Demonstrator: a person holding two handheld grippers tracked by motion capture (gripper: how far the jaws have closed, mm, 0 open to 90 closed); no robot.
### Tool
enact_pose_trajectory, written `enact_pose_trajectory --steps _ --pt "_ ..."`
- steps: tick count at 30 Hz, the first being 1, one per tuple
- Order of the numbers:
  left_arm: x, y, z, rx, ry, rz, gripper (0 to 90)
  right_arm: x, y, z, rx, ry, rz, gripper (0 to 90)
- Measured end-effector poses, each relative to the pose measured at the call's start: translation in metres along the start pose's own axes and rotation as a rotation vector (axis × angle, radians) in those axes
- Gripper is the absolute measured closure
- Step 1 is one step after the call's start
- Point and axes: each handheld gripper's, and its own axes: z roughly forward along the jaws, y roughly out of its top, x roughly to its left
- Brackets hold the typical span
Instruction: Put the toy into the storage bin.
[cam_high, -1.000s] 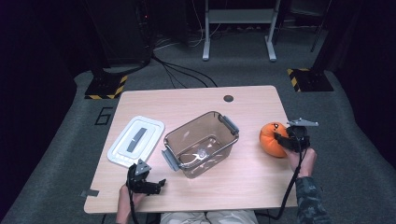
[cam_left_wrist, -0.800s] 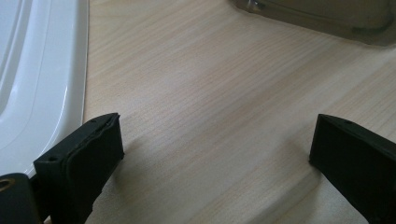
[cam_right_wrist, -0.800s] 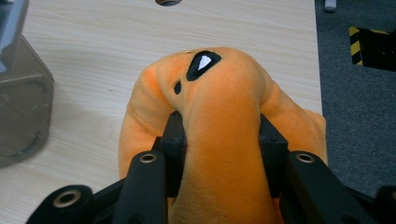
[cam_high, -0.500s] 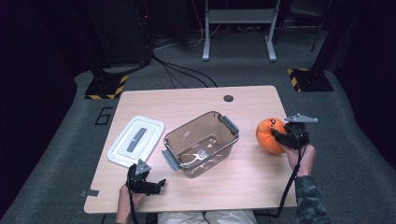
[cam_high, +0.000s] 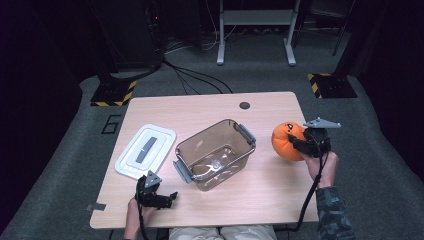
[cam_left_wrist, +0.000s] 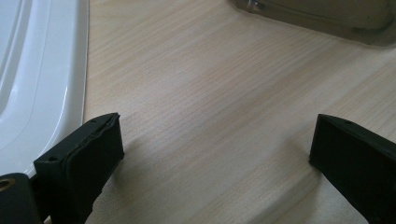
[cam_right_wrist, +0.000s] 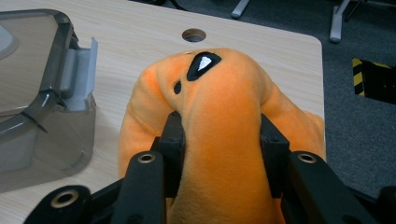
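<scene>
1. Orange plush fills our grip: in the high view the right gripper (cam_high: 299, 145) clamps the soft pumpkin toy (cam_high: 285, 140) at about three o'clock on the wooden table (cam_high: 210, 107), near its right edge and well apart from the clear plastic box (cam_high: 216, 152) at the centre. We see a small metal piece (cam_high: 216, 165) lying inside the box. The white lid (cam_high: 145, 151) lies flat at nine o'clock, just beside the box. Our left gripper (cam_high: 167, 198) sits at seven o'clock near the table's front edge, close to the lid.

2. In the left gripper view our two black jaws stand wide apart with bare wood between them, holding nothing. The lid (cam_left_wrist: 32, 79) runs along the ten o'clock side and a corner of the box (cam_left_wrist: 327, 18) shows at one o'clock.

3. In the right gripper view the jaws press into both flanks of the pumpkin toy (cam_right_wrist: 219, 116), squeezing the plush so it bulges up between them; a black patch marks its top. The box (cam_right_wrist: 42, 93) stands at nine o'clock, apart from the toy, and a round hole (cam_right_wrist: 194, 34) in the table lies at twelve.
</scene>
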Motion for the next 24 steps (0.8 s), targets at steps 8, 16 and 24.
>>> enact_pose_trajectory --steps 8,16,24 --pt "0.0 0.0 0.0 -0.003 0.001 0.0 2.7 0.003 0.009 -0.012 -0.029 0.013 -0.007 62.2" --pt "0.0 0.0 0.0 0.002 0.0 0.002 2.8 0.011 0.019 -0.016 -0.045 0.022 -0.026 62.0" --pt "0.0 0.0 0.0 -0.001 -0.001 -0.002 2.9 0.02 0.031 -0.023 -0.079 0.045 -0.044 61.6"
